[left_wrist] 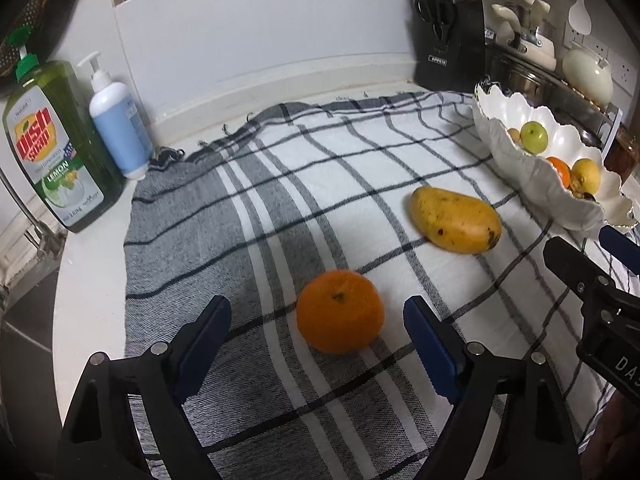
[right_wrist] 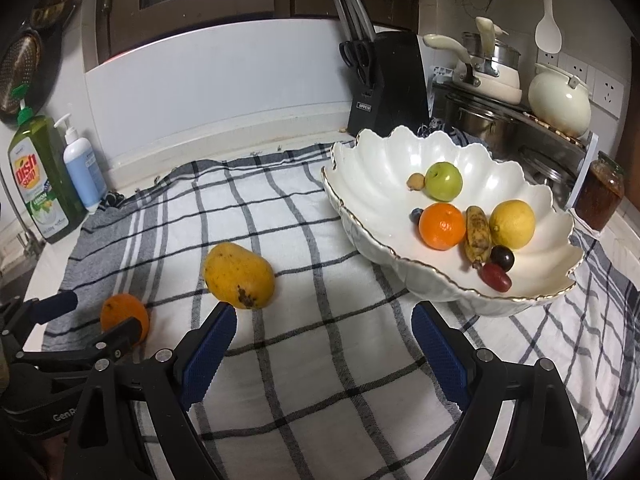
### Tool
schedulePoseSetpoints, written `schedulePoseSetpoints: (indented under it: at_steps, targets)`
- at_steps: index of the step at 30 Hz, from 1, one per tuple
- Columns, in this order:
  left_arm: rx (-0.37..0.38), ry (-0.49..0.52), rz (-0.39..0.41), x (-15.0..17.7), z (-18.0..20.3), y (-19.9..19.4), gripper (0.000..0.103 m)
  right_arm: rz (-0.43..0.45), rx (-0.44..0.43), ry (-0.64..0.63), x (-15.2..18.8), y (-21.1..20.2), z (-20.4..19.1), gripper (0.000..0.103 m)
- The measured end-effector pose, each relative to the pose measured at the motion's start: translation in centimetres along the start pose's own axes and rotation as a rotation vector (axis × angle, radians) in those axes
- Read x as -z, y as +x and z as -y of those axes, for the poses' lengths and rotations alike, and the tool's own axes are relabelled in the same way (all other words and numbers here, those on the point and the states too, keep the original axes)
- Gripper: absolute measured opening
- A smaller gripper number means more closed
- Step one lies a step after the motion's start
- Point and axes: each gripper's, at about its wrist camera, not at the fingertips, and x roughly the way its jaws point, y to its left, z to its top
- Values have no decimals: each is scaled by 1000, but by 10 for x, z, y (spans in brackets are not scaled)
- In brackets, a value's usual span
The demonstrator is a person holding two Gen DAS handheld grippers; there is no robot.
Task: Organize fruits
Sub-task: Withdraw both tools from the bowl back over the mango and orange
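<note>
The white scalloped bowl (right_wrist: pixel 400 184) stands on the checked cloth (right_wrist: pixel 320 360) over the tabletop (left_wrist: pixel 92 280) and holds a green apple (right_wrist: pixel 443 181), a small tan fruit (right_wrist: pixel 415 181), an orange (right_wrist: pixel 443 226), a blueberry (right_wrist: pixel 416 213), a spotted banana (right_wrist: pixel 477 237), a lemon (right_wrist: pixel 512 224) and two dark grapes (right_wrist: pixel 502 257). Only the right wrist view looks into the bowl fully; the left wrist view catches just its rim at 2 o'clock, with the apple, orange and lemon peeking over. The left view shows the loose orange (left_wrist: pixel 340 311) whole, which the right view has half hidden behind the left gripper (right_wrist: pixel 92 316) at 9 o'clock. That loose orange lies on the cloth between the fingers (left_wrist: pixel 208 328) of the left gripper (left_wrist: pixel 318 312), nearer the right one, untouched; the fingers stand apart. The mango (left_wrist: pixel 456 220) lies at 1 o'clock from it. The right gripper (right_wrist: pixel 324 316) also has its fingers wide apart, with nothing between them; the mango sits just past its left finger tip, at 11 o'clock.
</note>
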Motion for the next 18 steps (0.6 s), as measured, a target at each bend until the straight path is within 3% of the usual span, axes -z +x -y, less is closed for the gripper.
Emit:
schedulePoseSetpoints:
  at_steps: [11, 14, 16, 18]
  targets:
    - [24, -12, -34, 2, -2, 16, 71, -15, -15, -2, 2, 7, -8, 90]
    - [52, -14, -31, 3, -2, 17, 63, -18, -25, 9, 3, 9, -8, 90]
    - [66, -13, -30, 4, -1, 18, 51, -19, -29, 9, 4, 9, -9, 90]
    - [67, -12, -31, 4, 0, 18, 48, -21, -33, 16, 6, 10, -8, 90]
